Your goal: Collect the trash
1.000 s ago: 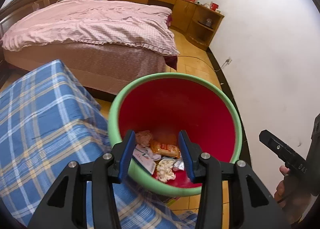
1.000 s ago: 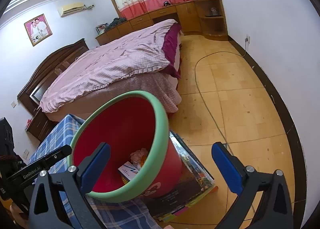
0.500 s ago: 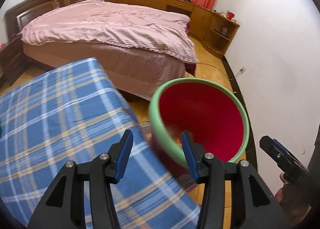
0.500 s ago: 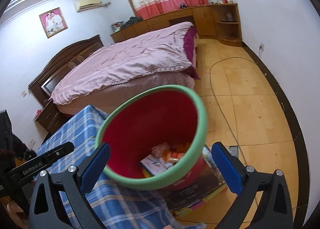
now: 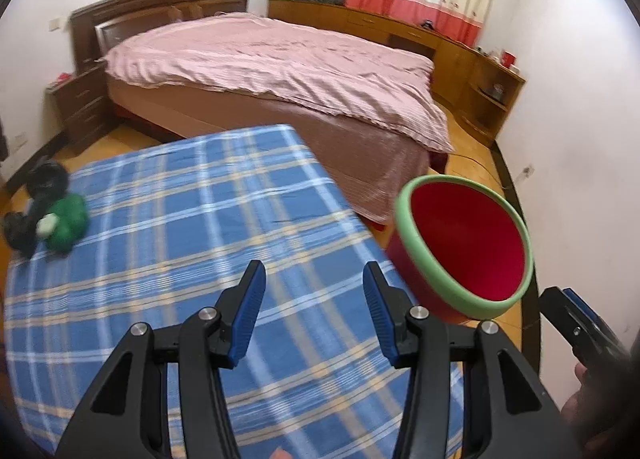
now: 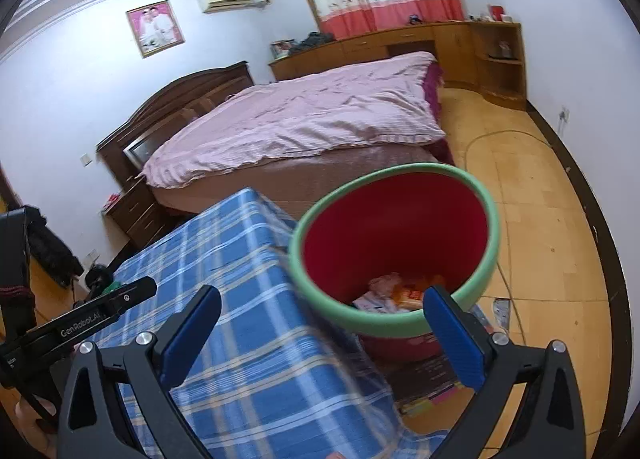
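Left wrist view: left gripper (image 5: 312, 313), jaws apart and empty, is seeking further trash beyond the bin (image 5: 464, 249); the green bundle (image 5: 66, 221) on the surface (image 5: 180, 219) is likely next.

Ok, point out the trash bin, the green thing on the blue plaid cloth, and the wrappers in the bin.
trash bin (image 6: 390, 323), right wrist view, near part of green rim.
green thing (image 5: 68, 221), left wrist view, its middle, blurred.
wrappers (image 6: 400, 291), right wrist view, orange packet at bin bottom.

black grippers (image 5: 310, 311), blue pads (image 6: 454, 343), silver screws, white "genrobot.ai" lettering
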`<act>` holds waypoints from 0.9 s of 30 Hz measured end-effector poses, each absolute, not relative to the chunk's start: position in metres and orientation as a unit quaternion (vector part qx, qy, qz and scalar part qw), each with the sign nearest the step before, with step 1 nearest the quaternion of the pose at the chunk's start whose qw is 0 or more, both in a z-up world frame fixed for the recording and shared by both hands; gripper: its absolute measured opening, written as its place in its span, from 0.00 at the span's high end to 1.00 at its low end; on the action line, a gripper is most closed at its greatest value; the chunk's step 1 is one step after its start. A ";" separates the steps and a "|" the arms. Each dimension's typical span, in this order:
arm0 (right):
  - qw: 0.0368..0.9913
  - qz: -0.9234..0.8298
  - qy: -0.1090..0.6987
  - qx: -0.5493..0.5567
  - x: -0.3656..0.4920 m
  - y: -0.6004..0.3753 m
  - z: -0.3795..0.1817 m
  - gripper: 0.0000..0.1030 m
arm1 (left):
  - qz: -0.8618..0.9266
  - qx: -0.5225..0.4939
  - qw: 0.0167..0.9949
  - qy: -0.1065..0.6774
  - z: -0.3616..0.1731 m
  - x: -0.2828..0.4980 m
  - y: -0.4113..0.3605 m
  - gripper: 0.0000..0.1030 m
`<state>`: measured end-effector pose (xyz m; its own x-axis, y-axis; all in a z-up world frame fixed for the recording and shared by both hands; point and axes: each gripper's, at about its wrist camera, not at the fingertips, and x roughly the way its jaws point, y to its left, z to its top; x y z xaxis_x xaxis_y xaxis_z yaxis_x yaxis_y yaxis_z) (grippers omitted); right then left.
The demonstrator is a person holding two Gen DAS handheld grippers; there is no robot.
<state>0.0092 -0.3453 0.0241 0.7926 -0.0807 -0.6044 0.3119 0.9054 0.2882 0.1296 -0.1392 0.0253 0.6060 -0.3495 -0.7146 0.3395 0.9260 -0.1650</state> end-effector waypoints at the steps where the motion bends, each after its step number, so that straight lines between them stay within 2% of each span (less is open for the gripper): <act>1: 0.929 -0.103 0.303 0.187 0.009 -0.339 0.025 0.00 | -0.185 -0.008 0.899 0.398 0.027 0.126 -0.131 0.51; 15: 0.937 -0.069 0.313 0.140 -0.001 -0.262 0.013 0.00 | -0.108 -0.034 0.911 0.397 0.017 0.085 -0.060 0.51; 27: 0.937 -0.057 0.319 0.128 -0.011 -0.243 0.007 0.00 | -0.069 -0.044 0.915 0.395 0.010 0.070 -0.034 0.51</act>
<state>-0.0107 -0.2428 0.0071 0.7903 -0.0260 -0.6122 0.1893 0.9606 0.2036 0.0704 -0.0339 0.0097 0.6786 -0.1605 -0.7168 0.0902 0.9867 -0.1355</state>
